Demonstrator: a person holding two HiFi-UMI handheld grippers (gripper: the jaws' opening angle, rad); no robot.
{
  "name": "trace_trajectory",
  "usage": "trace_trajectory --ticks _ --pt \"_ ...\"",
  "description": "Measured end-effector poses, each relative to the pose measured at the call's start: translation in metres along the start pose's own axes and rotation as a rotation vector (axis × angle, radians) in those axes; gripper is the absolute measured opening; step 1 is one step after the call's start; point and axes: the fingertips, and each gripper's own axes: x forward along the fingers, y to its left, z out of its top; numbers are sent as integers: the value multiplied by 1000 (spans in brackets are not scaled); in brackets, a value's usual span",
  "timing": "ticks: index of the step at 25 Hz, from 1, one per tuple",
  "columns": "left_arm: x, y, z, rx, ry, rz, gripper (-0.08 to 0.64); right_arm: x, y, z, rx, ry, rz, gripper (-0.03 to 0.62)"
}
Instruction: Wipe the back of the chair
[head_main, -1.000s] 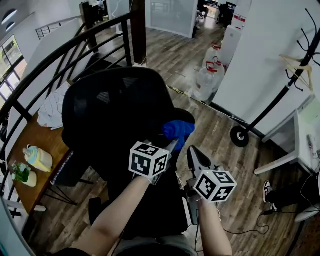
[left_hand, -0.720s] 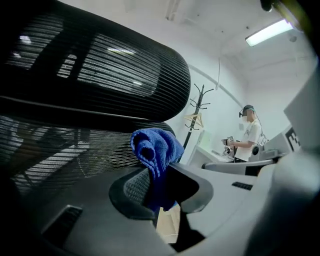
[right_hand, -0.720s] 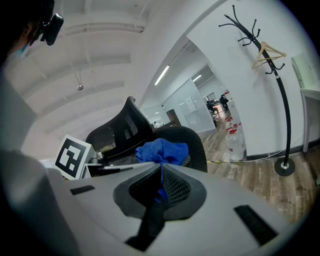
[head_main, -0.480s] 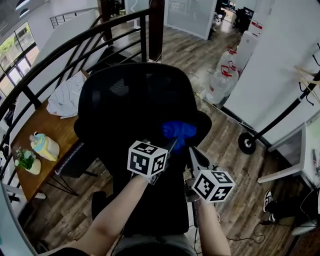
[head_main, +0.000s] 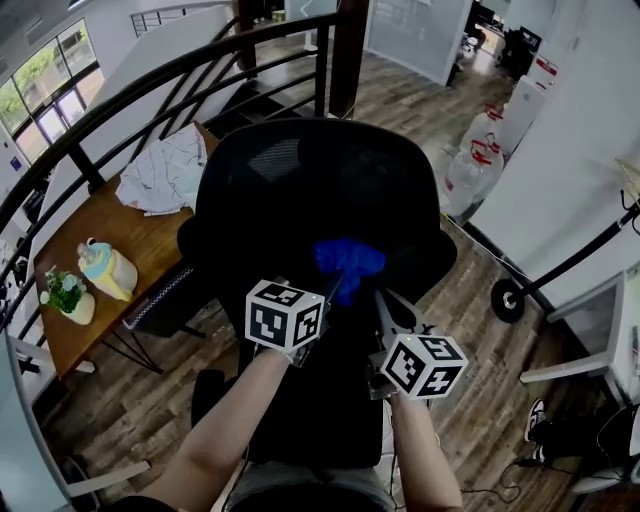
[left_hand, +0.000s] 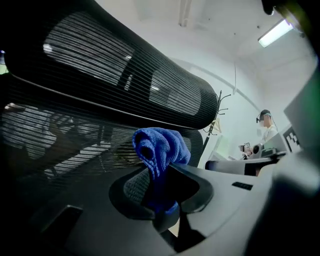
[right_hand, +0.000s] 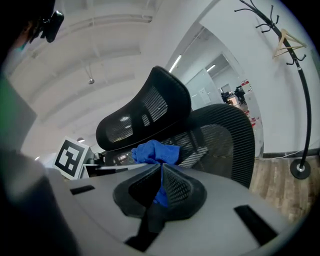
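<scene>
Sliding leftward over the black mesh office chair back (head_main: 300, 180), the bunched blue microfibre cloth (head_main: 348, 262) had moved from the right rim to mid-panel, low on the mesh and touching it. Both the left gripper (head_main: 335, 287) and, just beside it, the right gripper (head_main: 384, 302) were clenched on the cloth, the right on a blue strip. Judged: wipe stroke under way, left side still to do.

Wood-plank floor (head_main: 470, 300), grey-brown. Black curved railing (head_main: 150, 95) sweeps across upper left, windows (head_main: 45, 80) beyond it, daylight. Wooden table (head_main: 90, 250) left: crumpled white cloth (head_main: 170, 170), small potted plant (head_main: 65, 295). White wall (head_main: 580, 150) right; water jugs (head_main: 480, 165) and coat stand (head_main: 560, 270) near it.
</scene>
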Motion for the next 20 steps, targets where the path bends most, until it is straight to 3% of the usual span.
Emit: trace_trajectory --ticks 20 --pt "-95 105 5 -41 -61 203 89 62 114 -35 -90 118 215 29"
